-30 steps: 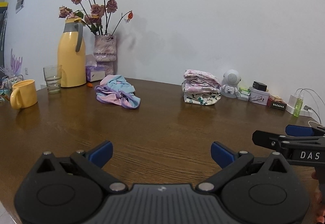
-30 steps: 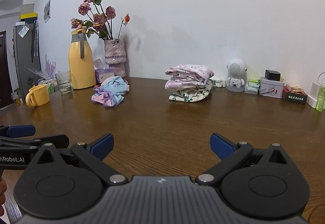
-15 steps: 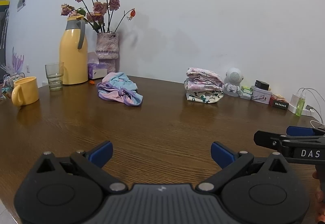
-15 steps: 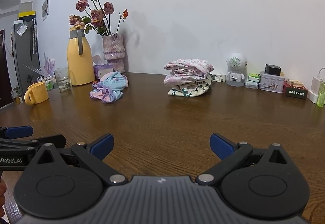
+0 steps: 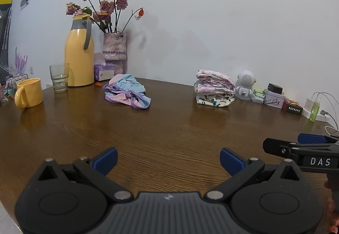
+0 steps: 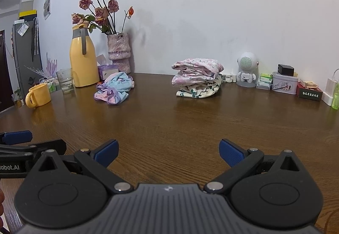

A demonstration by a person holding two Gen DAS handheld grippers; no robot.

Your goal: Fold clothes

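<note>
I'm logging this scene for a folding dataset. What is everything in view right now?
crumpled garment: 1, pink, blue and purple, table's far left
folded clothes stack: 1, pink floral over white, far centre
table: 1, brown wood
thermos: 1, yellow, far left
mug: 1, yellow, left edge
glass: 1, clear, beside thermos
vase of roses: 1, pink, by wall
astronaut figure: 1, white, right of stack
left tongs: open, empty
right tongs: open, empty
</note>
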